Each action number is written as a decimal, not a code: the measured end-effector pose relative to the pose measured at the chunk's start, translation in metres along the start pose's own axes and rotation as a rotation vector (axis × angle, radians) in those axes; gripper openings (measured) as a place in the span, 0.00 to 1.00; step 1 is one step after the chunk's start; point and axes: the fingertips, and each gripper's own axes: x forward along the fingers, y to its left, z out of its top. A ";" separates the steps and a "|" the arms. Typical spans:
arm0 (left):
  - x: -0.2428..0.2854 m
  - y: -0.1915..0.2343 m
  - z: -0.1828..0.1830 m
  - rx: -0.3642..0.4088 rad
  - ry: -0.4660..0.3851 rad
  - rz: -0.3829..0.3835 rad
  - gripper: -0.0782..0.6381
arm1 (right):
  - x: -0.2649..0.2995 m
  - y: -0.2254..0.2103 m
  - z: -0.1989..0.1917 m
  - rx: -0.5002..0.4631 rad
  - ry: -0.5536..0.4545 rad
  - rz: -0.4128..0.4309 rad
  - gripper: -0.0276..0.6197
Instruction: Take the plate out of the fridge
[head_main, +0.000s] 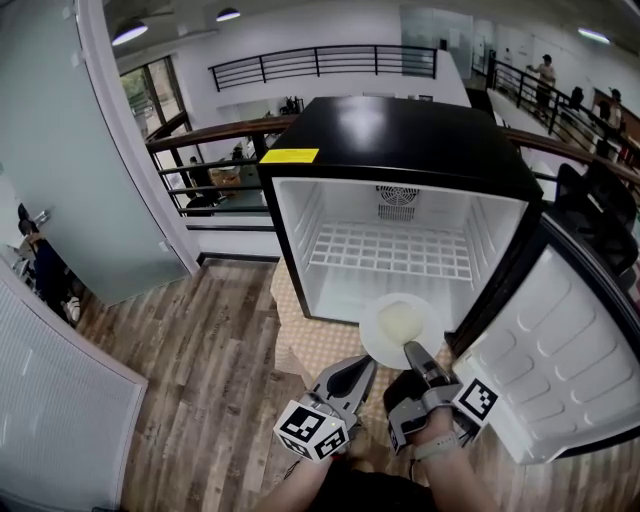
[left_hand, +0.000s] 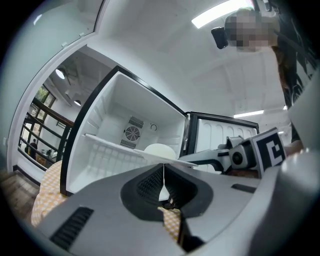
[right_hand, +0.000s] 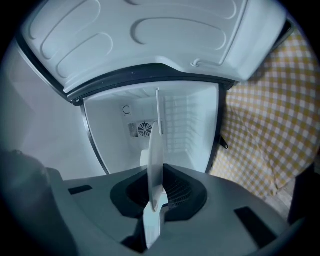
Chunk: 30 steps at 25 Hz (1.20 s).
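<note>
– Two grippers to enter. First one?
– Entry one, the right gripper (head_main: 413, 350): it is clamping the near rim of the white plate (head_main: 398, 325), lower centre of the head view. In its own view the right gripper (right_hand: 156, 197) is showing that plate (right_hand: 155, 150) standing edge-on between the jaws, which are pressing on both faces.
– Second?
– Entry two, the left gripper (head_main: 352, 374): it is sitting just left of the other, jaws pressed together and carrying nothing. In its own view the left gripper (left_hand: 163, 172) is showing its tips meeting in a thin line.
– Plate location?
– It is hanging at the mouth of the black fridge (head_main: 400, 130), over the front lip, lower than the wire shelf (head_main: 392, 250). Whether its far edge is touching the fridge floor, I cannot tell from this angle.
– Fridge condition?
– The door (head_main: 570, 330) is standing wide open at the right of the frame, white liner facing up. A yellow label (head_main: 289, 156) is sitting at the upper-left corner of the top.
– Anything underneath?
– A checked yellow cloth (head_main: 320, 345) is lying beneath the fridge; a wood floor (head_main: 200, 360) is filling the lower left.
</note>
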 end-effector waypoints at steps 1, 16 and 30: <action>-0.001 0.000 0.000 -0.002 -0.001 0.002 0.13 | -0.001 -0.001 -0.001 0.002 0.002 -0.002 0.12; -0.017 -0.012 0.000 0.007 0.016 -0.034 0.13 | -0.015 -0.002 -0.014 -0.009 -0.012 0.007 0.12; -0.080 -0.028 -0.005 -0.005 0.046 -0.048 0.13 | -0.057 -0.010 -0.066 -0.014 -0.005 0.027 0.12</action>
